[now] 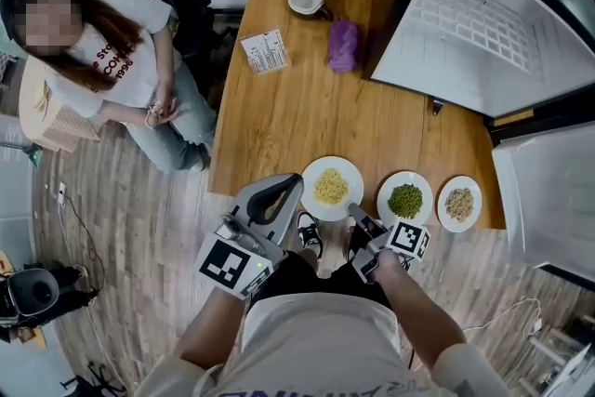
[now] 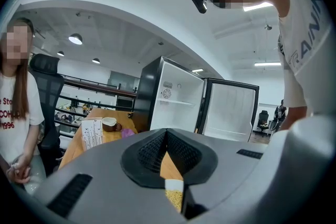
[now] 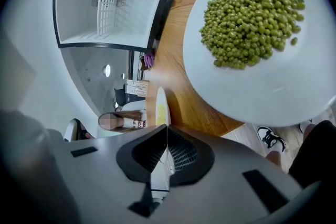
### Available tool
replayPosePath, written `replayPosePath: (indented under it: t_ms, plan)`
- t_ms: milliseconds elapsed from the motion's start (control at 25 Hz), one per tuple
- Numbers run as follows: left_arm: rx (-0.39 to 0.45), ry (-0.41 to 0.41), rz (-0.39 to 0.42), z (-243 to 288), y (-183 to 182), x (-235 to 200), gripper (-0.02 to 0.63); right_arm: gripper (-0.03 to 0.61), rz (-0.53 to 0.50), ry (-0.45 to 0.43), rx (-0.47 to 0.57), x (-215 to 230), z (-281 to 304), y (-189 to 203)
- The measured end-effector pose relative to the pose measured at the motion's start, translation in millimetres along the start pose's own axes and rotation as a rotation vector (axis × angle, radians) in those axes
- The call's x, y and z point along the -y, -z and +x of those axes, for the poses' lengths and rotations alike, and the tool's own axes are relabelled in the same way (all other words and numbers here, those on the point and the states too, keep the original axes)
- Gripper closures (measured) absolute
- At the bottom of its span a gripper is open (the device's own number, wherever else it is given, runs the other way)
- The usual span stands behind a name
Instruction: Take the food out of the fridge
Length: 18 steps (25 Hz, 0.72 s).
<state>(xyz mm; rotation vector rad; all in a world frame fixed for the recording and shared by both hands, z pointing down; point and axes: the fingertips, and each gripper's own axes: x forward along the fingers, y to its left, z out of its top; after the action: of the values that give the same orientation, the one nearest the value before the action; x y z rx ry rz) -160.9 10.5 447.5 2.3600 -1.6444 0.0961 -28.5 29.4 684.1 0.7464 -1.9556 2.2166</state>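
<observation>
Food [image 1: 331,187] is sitting on 3 plates [image 1: 420,182] at the table's [image 1: 297,98] near edge, outside the open fridge [image 1: 483,33]. Your left hand-held gripper [image 1: 290,184] and right hand-held gripper [image 1: 357,213] are hanging closed, empty; unloading looks done, leaving only backing away.

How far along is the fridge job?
Looks nearly done: the yellow-food plate, pea plate and grain plate sit on the table, and the open fridge shows bare shelves. In hand: nothing; left gripper and right gripper are shut, empty. Left: perhaps closing the door.
</observation>
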Motion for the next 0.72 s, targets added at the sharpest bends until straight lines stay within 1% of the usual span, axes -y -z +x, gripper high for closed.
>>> replayPosePath:
  t_ms: [120, 240, 320, 440, 600, 720]
  plan:
    - [-0.003, 0.008, -0.003, -0.3, 1.8, 0.7, 0.606, 0.554, 0.018, 0.043, -0.017, 2.0, -0.8, 3.9]
    - [-0.002, 0.015, -0.005, -1.8, 2.2, 1.6, 0.606, 0.552, 0.002, 0.087, -0.031, 2.6, -3.7, 7.6]
    - [0.000, 0.019, -0.006, -1.9, 2.6, 2.2, 0.606, 0.525, 0.003, 0.106, -0.041, 3.2, -4.5, 9.8]
    - [0.000, 0.026, -0.010, -2.5, 4.1, 3.0, 0.606, 0.505, 0.013, 0.123, -0.056, 6.1, -4.5, 13.9]
    - [-0.001, 0.040, -0.020, -2.2, 7.3, 7.1, 0.606, 0.505, 0.040, 0.148, -0.078, 15.1, -7.6, 16.4]
    - [-0.008, 0.051, -0.024, -4.4, 10.9, 7.5, 0.606, 0.505, 0.048, 0.135, -0.080, 16.9, -7.6, 18.6]
